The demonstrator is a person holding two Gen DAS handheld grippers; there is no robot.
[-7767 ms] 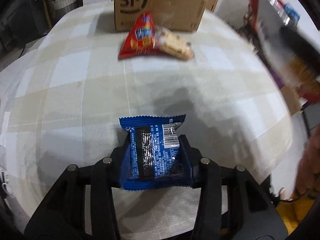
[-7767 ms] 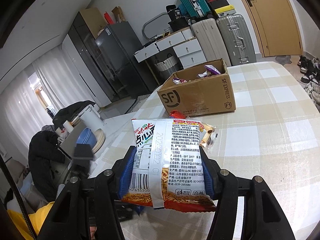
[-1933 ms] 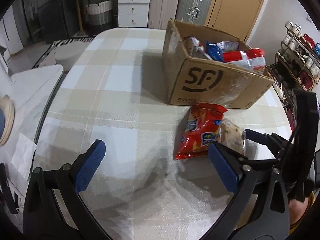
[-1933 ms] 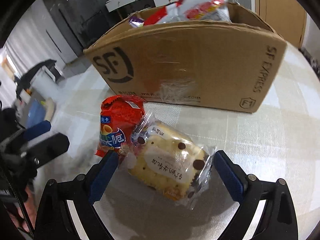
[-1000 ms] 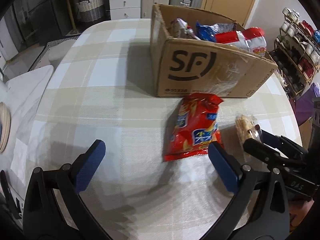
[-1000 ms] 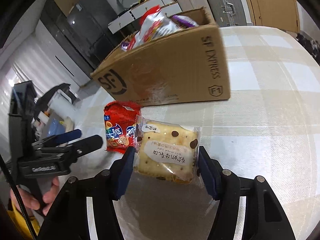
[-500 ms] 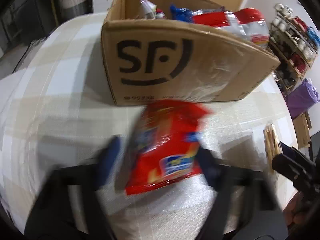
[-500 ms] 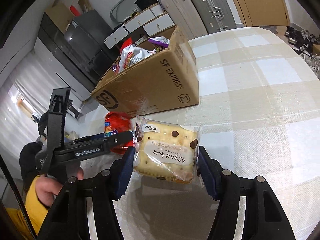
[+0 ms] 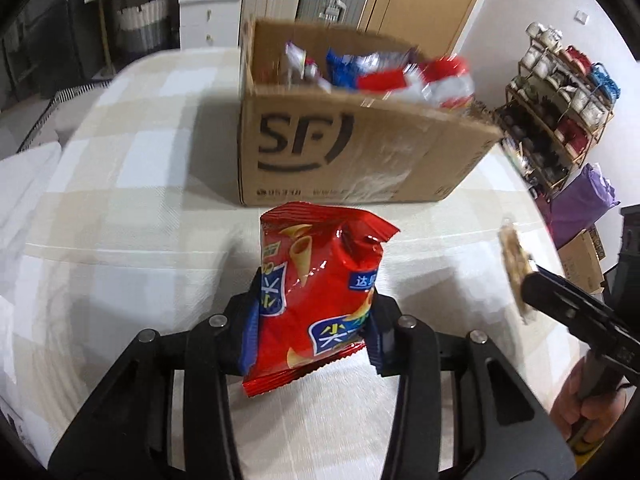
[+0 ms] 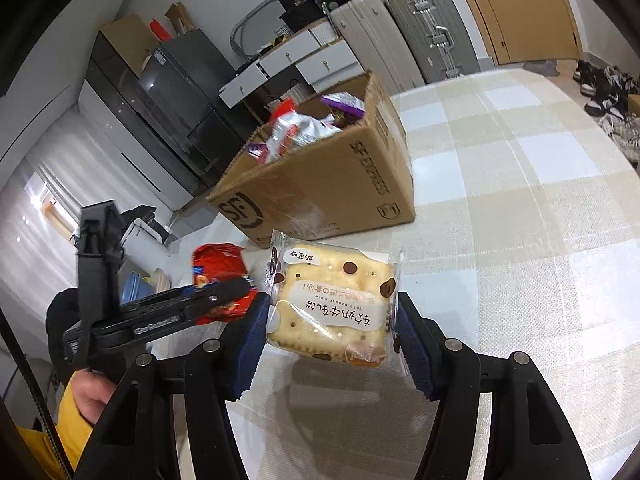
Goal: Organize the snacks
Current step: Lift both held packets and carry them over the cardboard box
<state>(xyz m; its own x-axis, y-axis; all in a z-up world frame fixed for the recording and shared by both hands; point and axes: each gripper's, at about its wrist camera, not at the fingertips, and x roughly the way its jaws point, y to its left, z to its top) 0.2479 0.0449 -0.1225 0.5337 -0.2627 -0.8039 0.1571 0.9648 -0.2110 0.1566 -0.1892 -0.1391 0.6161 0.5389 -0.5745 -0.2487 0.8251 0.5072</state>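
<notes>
Left wrist view: your left gripper [image 9: 310, 316] has just been closing, and its jaws are now clamped on the red snack bag [image 9: 316, 300], which stands upright between the blue pads. A second ago those jaws stood wide apart with the bag lying flat on the checked tablecloth [image 9: 132, 184]; now the bag's lower edge hangs clear of the cloth, so I judge the pick made. The cardboard box [image 9: 340, 156] sits just beyond the bag, open-topped and already holding several wrappers, blurred here. At the right edge your right gripper comes in edge-on with the biscuit packet [image 9: 516, 268] in it.

Right wrist view: your right gripper [image 10: 332, 320] is clamped on the biscuit packet [image 10: 334, 304], pads pressing both its sides; this grip looks the same as a second ago. The packet is held above the cloth, near and a little right of the box [image 10: 320, 192]. To the left your left gripper [image 10: 224, 292] shows side-on with the red bag [image 10: 220, 272] in it, and the hand [image 10: 90, 394] that holds it at the lower left.

Meaning for the task: no loose snacks show on the cloth in either view. Both remaining snacks are in your grip, so what is left, as I judge it, is to carry each over the box rim and let go. Mind that the two grippers sit close together.
</notes>
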